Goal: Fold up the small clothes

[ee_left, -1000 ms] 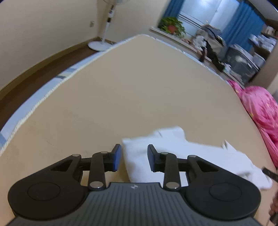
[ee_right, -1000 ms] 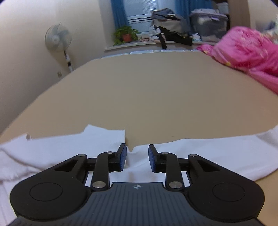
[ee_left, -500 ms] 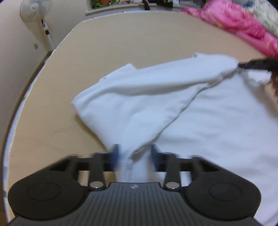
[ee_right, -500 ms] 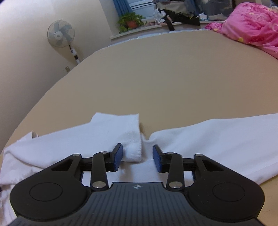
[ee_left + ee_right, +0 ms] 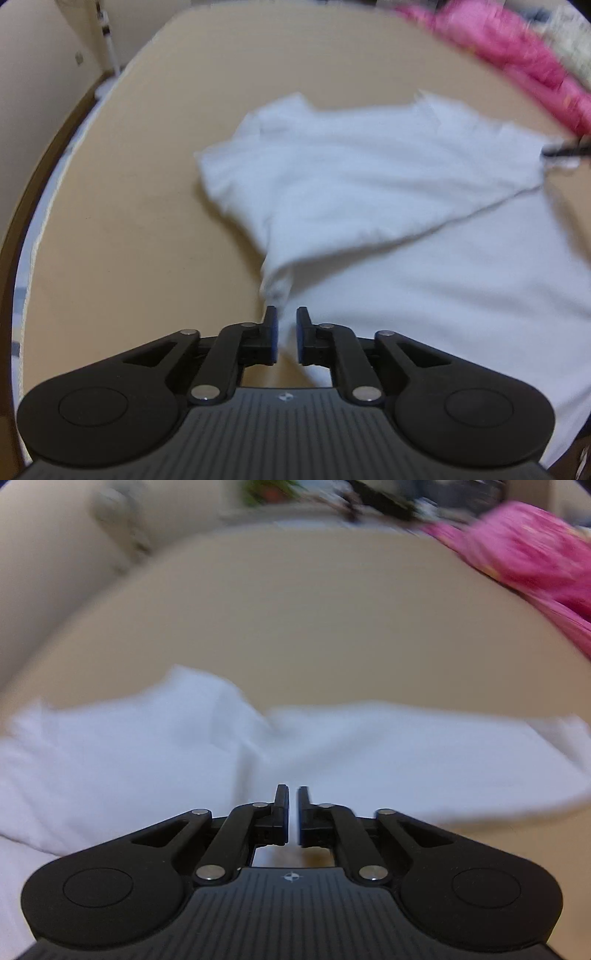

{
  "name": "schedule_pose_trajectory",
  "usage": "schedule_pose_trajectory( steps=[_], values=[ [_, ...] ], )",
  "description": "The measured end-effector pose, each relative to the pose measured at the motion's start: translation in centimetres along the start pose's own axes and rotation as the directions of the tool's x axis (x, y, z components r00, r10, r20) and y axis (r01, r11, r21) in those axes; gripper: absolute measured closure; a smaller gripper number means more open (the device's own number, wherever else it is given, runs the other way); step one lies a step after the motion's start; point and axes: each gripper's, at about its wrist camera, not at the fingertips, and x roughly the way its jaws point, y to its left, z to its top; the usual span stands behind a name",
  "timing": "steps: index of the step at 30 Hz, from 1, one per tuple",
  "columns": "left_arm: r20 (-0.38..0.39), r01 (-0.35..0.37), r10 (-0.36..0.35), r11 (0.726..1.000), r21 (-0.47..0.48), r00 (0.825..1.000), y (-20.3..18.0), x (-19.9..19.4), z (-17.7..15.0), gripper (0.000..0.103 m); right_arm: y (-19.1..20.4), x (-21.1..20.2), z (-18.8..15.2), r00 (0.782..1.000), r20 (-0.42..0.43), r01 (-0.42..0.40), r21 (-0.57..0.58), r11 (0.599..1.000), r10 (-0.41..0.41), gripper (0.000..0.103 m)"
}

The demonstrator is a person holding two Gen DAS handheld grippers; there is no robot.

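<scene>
A white garment (image 5: 369, 177) lies on a beige bed (image 5: 129, 240), its upper layer folded over at a slant across the lower one. My left gripper (image 5: 286, 325) hovers at the near corner of that fold. Its jaws are opening, a narrow gap shows between the blue pads, and the cloth edge lies just ahead of and under them, not pinched. In the right wrist view the white garment (image 5: 147, 746) is blurred, and my right gripper (image 5: 292, 812) is nearly closed with white cloth in the slit. The right gripper (image 5: 563, 150) holds the flap's far corner.
A pink blanket (image 5: 517, 55) is bunched along the bed's far right side, and the pink blanket (image 5: 535, 554) also shows in the right wrist view. A fan pole (image 5: 105, 33) stands by the wall at the left. The bed's left edge (image 5: 40, 206) drops to a wooden floor.
Both grippers narrowed from open onto the cloth. The left view rolled and swung over the garment, whose flap now lies folded across. The left jaws have parted slightly since half a second ago.
</scene>
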Motion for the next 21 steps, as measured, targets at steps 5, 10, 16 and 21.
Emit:
schedule_pose_trajectory(
  steps=[5, 10, 16, 21],
  values=[
    [0.182, 0.124, -0.095, 0.980, -0.155, 0.979, 2.0, -1.9, 0.9, 0.076, 3.2, -3.0, -0.7, 0.957, 0.170, -0.234, -0.028, 0.972, 0.235, 0.083],
    [-0.060, -0.018, 0.006, 0.978, -0.208, 0.998, 2.8, 3.9, 1.0, 0.071, 4.1, 2.3, -3.4, 0.981, -0.035, -0.189, 0.019, 0.982, 0.190, 0.071],
    [0.061, 0.020, -0.005, 0.969, -0.247, 0.998, 3.3, 1.5, 1.8, 0.071, 2.0, -3.0, -1.2, 0.980, 0.081, -0.185, -0.002, 0.983, 0.184, 0.051],
    [0.176, 0.033, 0.016, 0.963, -0.269, 0.984, 4.0, 0.3, 2.9, 0.071, -4.1, -3.5, -1.6, 0.988, 0.111, -0.123, 0.156, 0.980, 0.107, 0.048]
  ],
)
